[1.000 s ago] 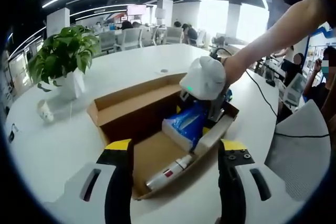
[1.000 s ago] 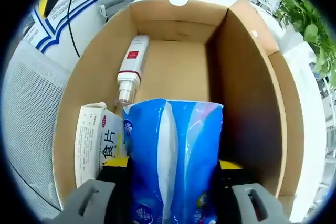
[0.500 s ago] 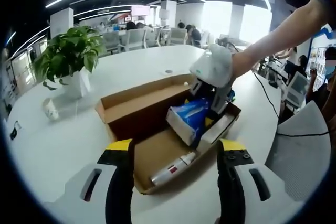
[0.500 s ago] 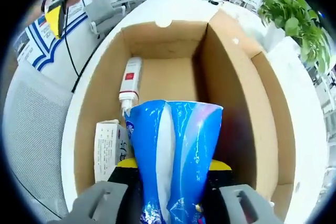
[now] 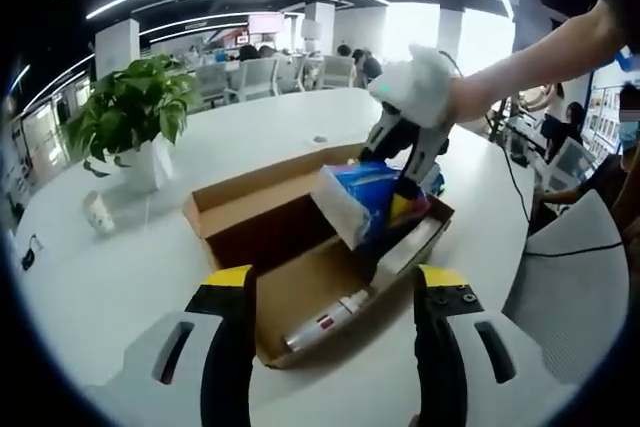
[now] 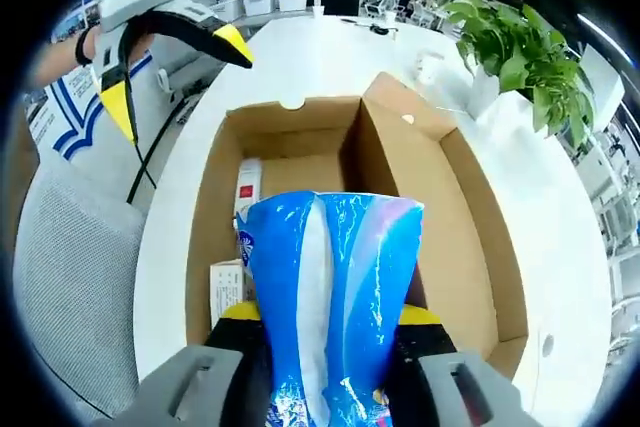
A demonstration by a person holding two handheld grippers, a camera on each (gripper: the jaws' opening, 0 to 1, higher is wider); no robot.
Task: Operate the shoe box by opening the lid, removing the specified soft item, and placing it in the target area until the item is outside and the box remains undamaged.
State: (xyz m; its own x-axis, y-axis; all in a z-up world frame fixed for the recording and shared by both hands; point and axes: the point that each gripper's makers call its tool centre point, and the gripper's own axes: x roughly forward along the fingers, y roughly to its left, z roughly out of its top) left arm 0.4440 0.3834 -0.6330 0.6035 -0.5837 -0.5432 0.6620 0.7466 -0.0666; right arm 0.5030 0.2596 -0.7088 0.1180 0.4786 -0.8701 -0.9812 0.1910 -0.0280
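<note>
The soft blue plastic tissue pack [image 6: 330,307] with its pale seam down the middle is now up out of the open brown cardboard shoe box [image 5: 300,237]: a second ago it sat low between the box walls, and now, in the left gripper view [image 5: 365,202], it hangs above the box's far end, clear of the rim. That puts you past the removal itself, I judge, with only the carry to the target area left. Your right gripper [image 6: 330,367] has its jaws clamped on the pack's lower end, and the film bulges and creases above them, so it reads as squashy and likely to sag if you tilt it. Still inside the box lie a white tube with a red label [image 5: 325,325] near the box's near end and a small white printed carton [image 6: 226,287] beside where the pack was. The box's lid flap [image 6: 400,147] stands open and looks unharmed. Your left gripper [image 5: 330,347] hovers short of the box's near end, jaws apart and holding nothing. Beyond the box, on the white table [image 5: 130,267], stands a leafy green plant in a white pot [image 5: 130,122].
</note>
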